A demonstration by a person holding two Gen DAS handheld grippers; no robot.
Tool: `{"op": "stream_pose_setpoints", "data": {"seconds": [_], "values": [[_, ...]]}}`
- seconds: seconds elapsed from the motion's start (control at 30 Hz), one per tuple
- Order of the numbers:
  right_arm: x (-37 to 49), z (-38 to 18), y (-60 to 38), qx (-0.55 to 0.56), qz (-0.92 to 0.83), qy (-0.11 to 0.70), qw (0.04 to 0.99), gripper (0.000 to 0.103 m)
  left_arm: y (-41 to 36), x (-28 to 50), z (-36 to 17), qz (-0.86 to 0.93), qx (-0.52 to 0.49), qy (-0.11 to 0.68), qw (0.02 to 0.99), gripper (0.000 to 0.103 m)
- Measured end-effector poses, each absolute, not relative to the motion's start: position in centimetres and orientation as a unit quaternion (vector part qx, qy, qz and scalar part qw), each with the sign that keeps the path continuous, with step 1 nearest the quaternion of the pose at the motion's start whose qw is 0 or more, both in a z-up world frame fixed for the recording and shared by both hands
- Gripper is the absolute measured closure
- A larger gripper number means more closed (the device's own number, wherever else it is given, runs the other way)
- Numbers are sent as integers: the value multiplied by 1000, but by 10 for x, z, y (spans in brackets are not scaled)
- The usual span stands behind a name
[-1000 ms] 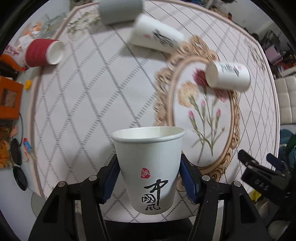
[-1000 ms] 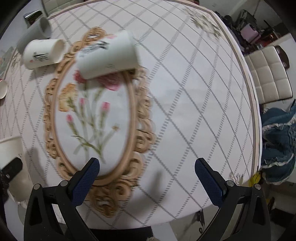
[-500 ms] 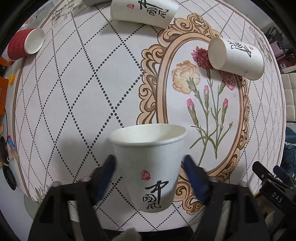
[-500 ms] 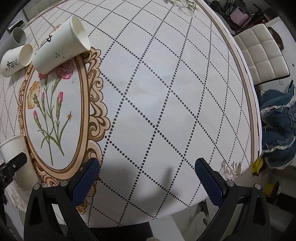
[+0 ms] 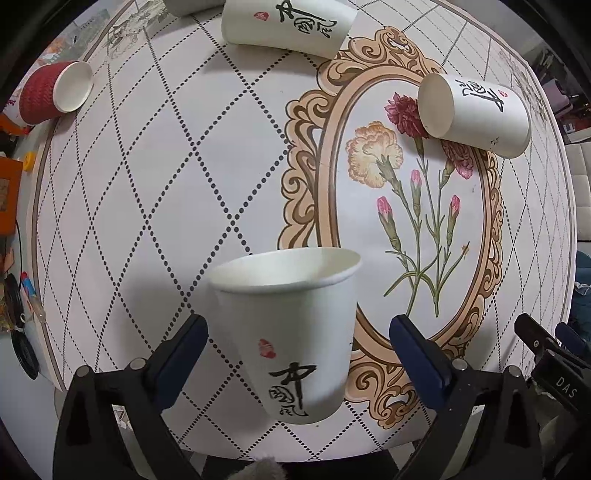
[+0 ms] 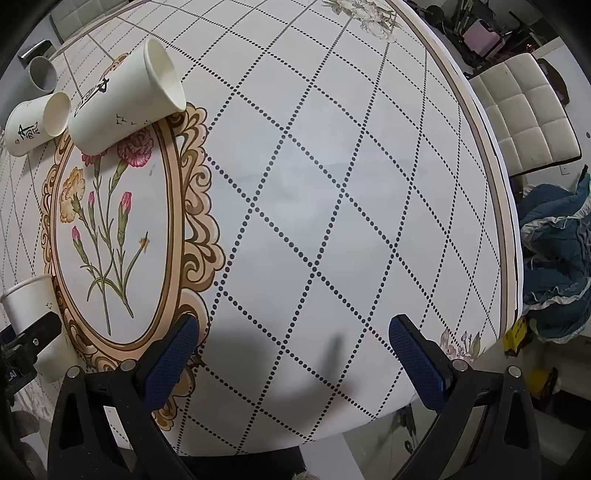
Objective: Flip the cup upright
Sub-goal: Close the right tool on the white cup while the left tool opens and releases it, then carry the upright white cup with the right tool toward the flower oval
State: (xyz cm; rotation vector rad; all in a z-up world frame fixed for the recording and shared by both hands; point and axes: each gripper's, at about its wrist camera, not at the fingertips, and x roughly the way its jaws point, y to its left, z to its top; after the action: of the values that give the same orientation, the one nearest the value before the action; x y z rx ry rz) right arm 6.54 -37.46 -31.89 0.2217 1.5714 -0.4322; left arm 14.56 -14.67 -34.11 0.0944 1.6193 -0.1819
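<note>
A white paper cup (image 5: 291, 325) with black calligraphy stands upright on the table near its front edge. My left gripper (image 5: 298, 350) is open, its blue fingers apart on either side of the cup with a gap on both sides. The cup also shows in the right wrist view (image 6: 35, 321) at the far left. A second white cup (image 5: 476, 110) lies on its side on the flower medallion, also seen in the right wrist view (image 6: 125, 103). A third white cup (image 5: 288, 27) lies on its side further back. My right gripper (image 6: 293, 354) is open and empty above the table's front right.
A red ribbed cup (image 5: 55, 92) lies on its side at the far left. A grey cup (image 6: 42, 74) lies at the back. The patterned table (image 6: 332, 184) ends at a rim on the right, with a white chair (image 6: 524, 114) and blue cloth (image 6: 554, 266) beyond.
My left gripper has opened and let go of the upright cup, which now stands on the table. My right gripper has swung to the right over the table.
</note>
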Motion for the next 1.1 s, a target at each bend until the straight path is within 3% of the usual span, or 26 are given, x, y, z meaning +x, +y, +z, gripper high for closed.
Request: {"op": "stream_pose_setpoints", "data": {"seconds": [0.2,0.6,1.1], "values": [[65,-314,-378,104,-191,696,684,0,-142,141,-326,-75,37,715,694,3],[76,-290,-357,117,-170,681,703,0,-82,124,-233,-14,69,640,765,3],[104,-250,-228,85,-99,675,726,0,26,123,-266,61,80,626,773,2]]}}
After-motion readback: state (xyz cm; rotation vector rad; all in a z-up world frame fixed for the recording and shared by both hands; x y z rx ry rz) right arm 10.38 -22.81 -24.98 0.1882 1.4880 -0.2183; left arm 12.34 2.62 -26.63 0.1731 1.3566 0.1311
